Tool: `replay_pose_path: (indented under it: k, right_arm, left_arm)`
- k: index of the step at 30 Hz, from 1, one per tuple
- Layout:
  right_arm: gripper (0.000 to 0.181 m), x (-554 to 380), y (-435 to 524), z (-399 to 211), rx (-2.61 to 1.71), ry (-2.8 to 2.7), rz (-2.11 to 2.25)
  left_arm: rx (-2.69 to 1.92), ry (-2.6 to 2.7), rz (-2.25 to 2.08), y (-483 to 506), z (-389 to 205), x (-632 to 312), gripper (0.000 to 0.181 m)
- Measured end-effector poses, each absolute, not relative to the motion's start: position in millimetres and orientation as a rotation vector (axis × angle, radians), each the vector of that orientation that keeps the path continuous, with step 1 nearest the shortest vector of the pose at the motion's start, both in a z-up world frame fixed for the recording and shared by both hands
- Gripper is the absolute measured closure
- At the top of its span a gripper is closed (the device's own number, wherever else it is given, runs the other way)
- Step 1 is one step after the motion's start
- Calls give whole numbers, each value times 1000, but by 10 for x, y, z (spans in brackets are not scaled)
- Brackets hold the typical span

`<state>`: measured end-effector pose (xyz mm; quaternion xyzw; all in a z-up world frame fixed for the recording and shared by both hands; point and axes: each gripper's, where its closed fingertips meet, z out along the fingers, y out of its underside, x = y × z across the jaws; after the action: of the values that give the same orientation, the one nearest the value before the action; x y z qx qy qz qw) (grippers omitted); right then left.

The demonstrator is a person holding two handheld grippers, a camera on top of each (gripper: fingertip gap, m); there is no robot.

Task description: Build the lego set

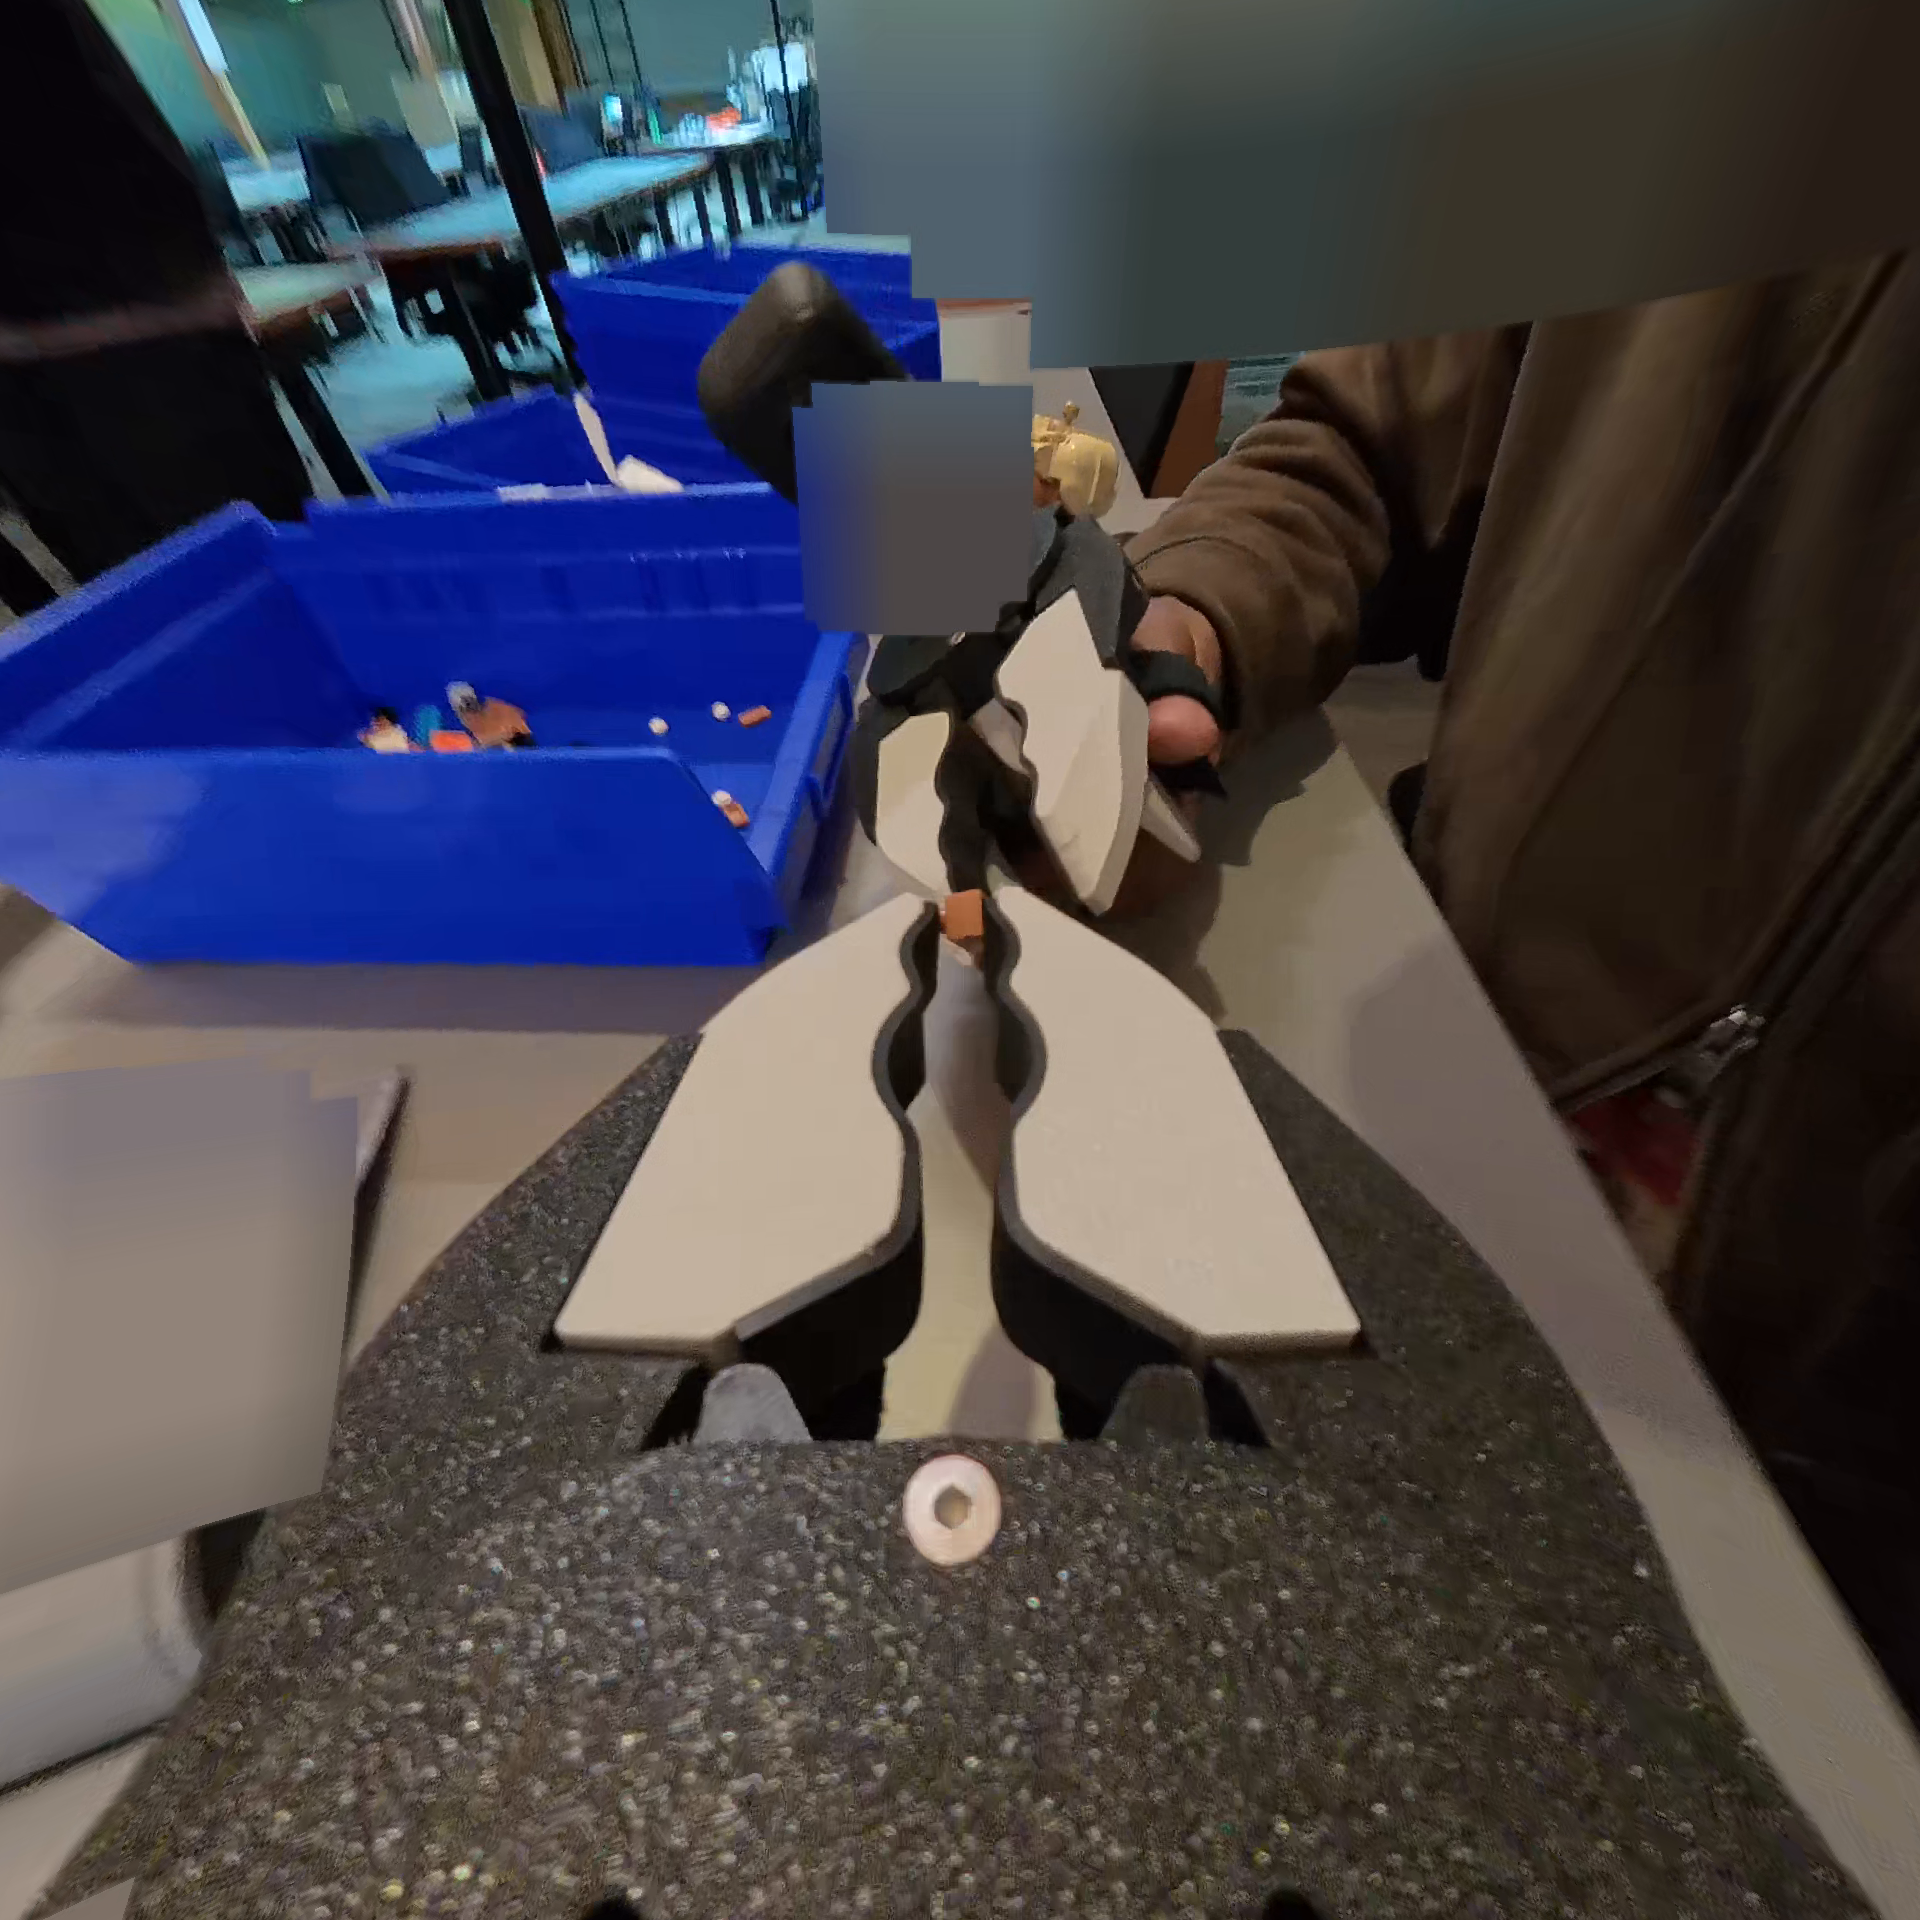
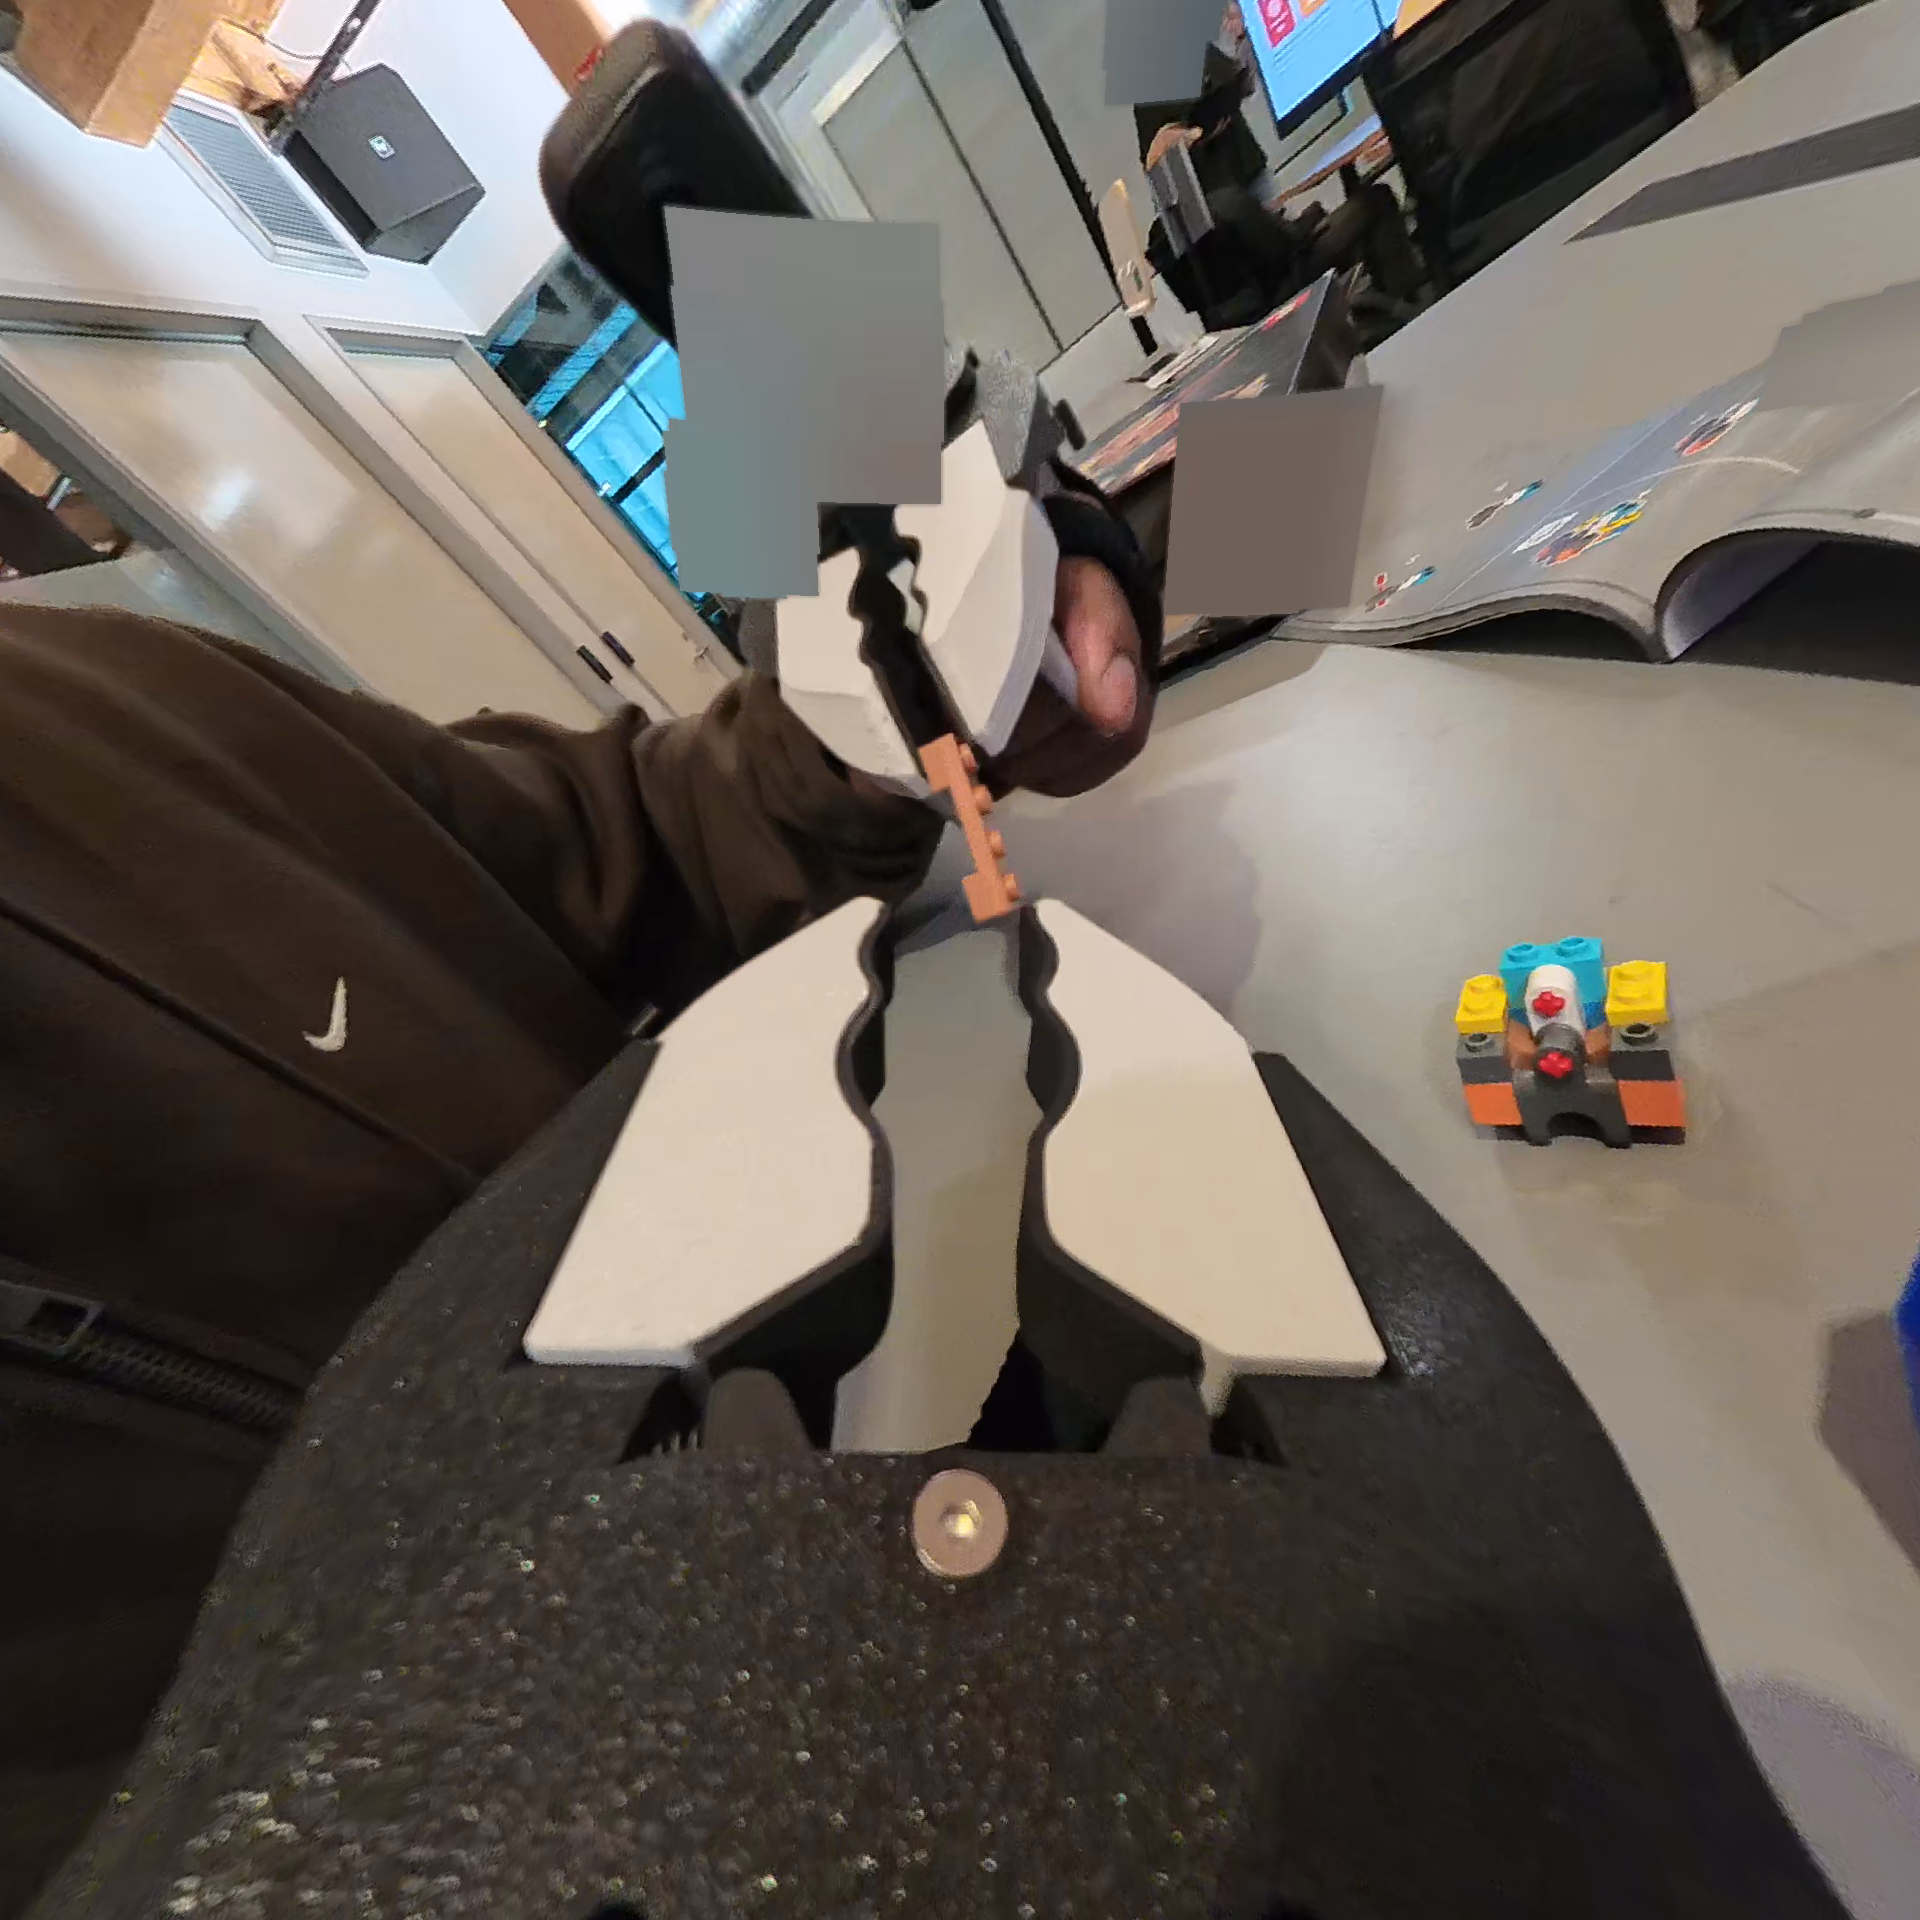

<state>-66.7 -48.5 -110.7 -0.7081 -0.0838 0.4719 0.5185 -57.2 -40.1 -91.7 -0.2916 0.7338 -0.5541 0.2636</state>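
Note:
My left gripper (image 1: 961,925) is shut on one end of a thin orange-brown Lego plate (image 1: 961,920), seen end-on at its tips. In the right wrist view the plate (image 2: 971,831) runs from the left gripper (image 2: 930,743) down to my right gripper (image 2: 956,914). The right gripper's jaws stand apart, with the plate's lower end between the tips, close to the right finger. It faces the left gripper tip to tip, also in the left wrist view (image 1: 971,883). A small multicoloured Lego build (image 2: 1569,1039) stands on the grey table (image 2: 1351,831), right of the right gripper.
Blue bins (image 1: 416,852) stand to the left, the nearest holding several loose pieces (image 1: 468,727). An open instruction booklet (image 2: 1662,520) lies at the far right. A tan Lego piece (image 1: 1075,468) sits behind the grippers. The person's brown jacket (image 2: 312,935) is close by. Only a small space, under 4 cm, lies between the two pairs of fingers.

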Motion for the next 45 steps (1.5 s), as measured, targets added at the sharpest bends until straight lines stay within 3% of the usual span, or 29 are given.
replay_pose_path:
  k: [13,45]
  right_arm:
    - [153,-651,-415,-1091,-1708,-197,1221]
    - [151,-602,-389,-1194,-1713,-156,1329]
  left_arm:
    - [-226,1690,-1280,-335,-759,-733,173]
    - [-142,1598,-1081,-391,-873,-662,173]
